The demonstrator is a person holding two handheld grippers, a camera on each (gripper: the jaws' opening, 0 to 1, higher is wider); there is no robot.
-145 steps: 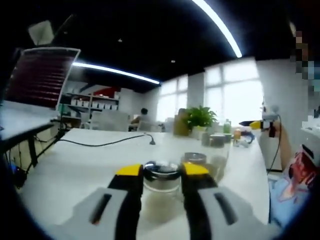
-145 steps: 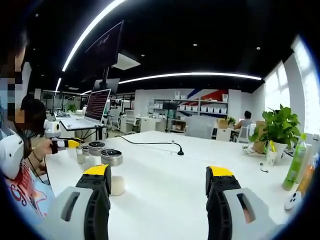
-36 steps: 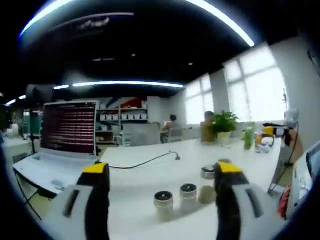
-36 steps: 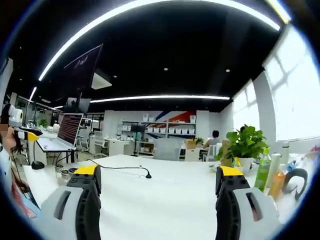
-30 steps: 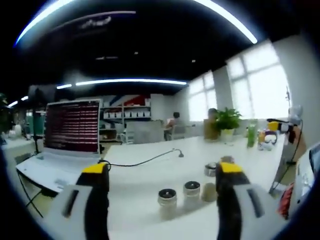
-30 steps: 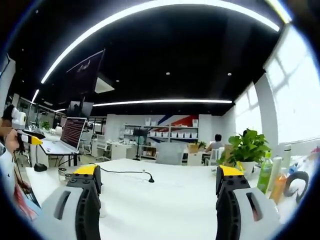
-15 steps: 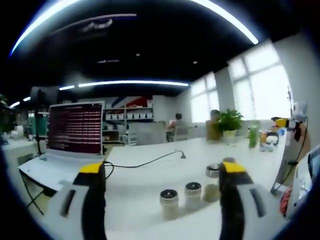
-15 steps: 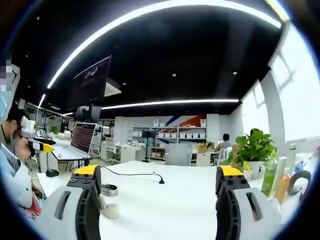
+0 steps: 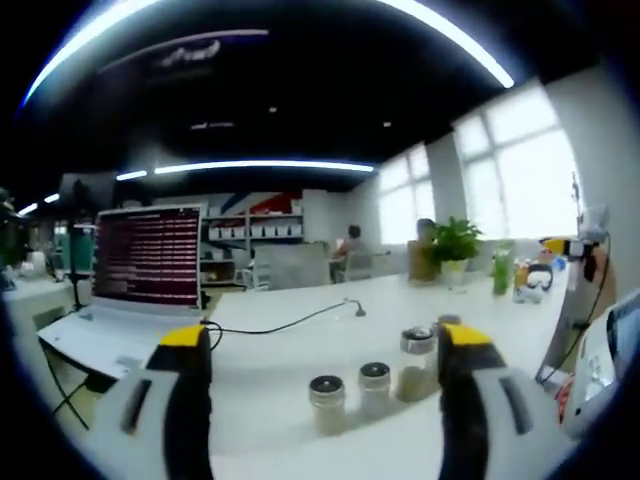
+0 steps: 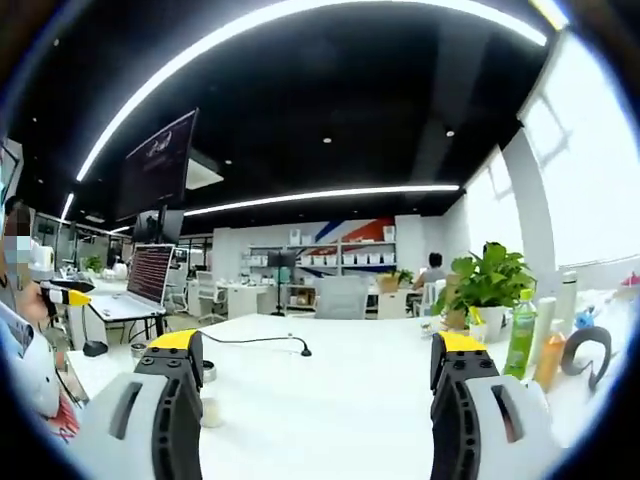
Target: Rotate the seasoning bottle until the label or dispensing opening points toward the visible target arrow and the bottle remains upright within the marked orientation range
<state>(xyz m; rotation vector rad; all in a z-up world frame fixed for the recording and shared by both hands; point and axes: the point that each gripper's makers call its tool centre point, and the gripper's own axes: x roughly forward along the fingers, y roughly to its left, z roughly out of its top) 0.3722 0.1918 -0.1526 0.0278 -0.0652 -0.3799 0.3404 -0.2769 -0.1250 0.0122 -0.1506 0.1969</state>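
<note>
Your bottles point(image 9: 373, 388) sit upright in a short row on the white table point(image 9: 290, 350), right between the jaws of your left gripper point(image 9: 318, 345), which is spread wide and holding nothing. I can't spot any target arrow. Your right gripper point(image 10: 312, 350) is gaping too, aimed across the table toward the plant point(image 10: 487, 283), probably just parked out of the way.

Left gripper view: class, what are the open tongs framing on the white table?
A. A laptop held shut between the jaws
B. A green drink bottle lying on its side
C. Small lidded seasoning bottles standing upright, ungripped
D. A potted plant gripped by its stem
C: the left tongs are spread wide, and the seasoning bottles stand upright on the table between the jaws, touched by neither.
</note>
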